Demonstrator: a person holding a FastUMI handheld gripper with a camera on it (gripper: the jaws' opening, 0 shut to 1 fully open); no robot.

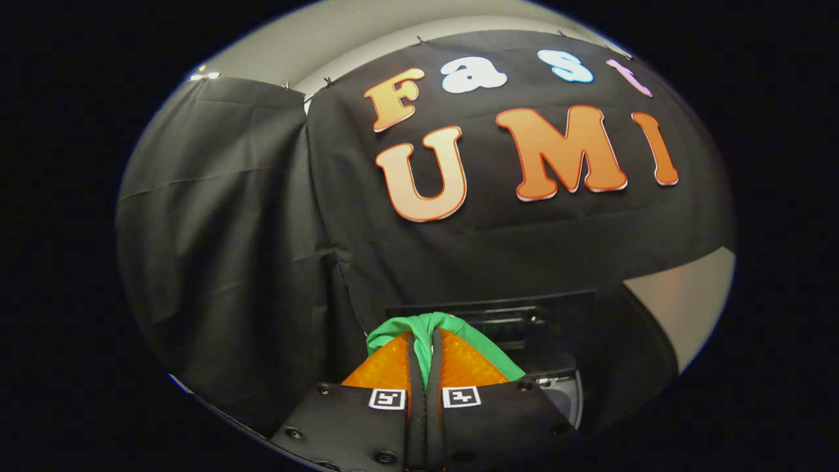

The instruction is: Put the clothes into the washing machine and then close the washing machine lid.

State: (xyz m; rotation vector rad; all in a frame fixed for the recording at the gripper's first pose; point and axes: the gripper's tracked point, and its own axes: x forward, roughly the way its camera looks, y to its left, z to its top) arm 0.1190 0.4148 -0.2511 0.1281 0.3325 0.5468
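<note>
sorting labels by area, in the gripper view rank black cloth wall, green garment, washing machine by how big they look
1. black cloth wall, largest by far
2. washing machine, the dark body beyond the tongs
3. green garment, pinched between both fingers, mostly hidden by them

Nearness inflates the garment; the machine's dark outline is hard to trace, so 2 and 3 are unsure.

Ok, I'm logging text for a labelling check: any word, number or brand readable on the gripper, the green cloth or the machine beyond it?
Gripper: no words; two square coded markers, patterns rather than text.
Green cloth, clamped between both fingers: no print visible.
Washing machine control panel, just beyond the fingers: too dark and small to read.
</note>
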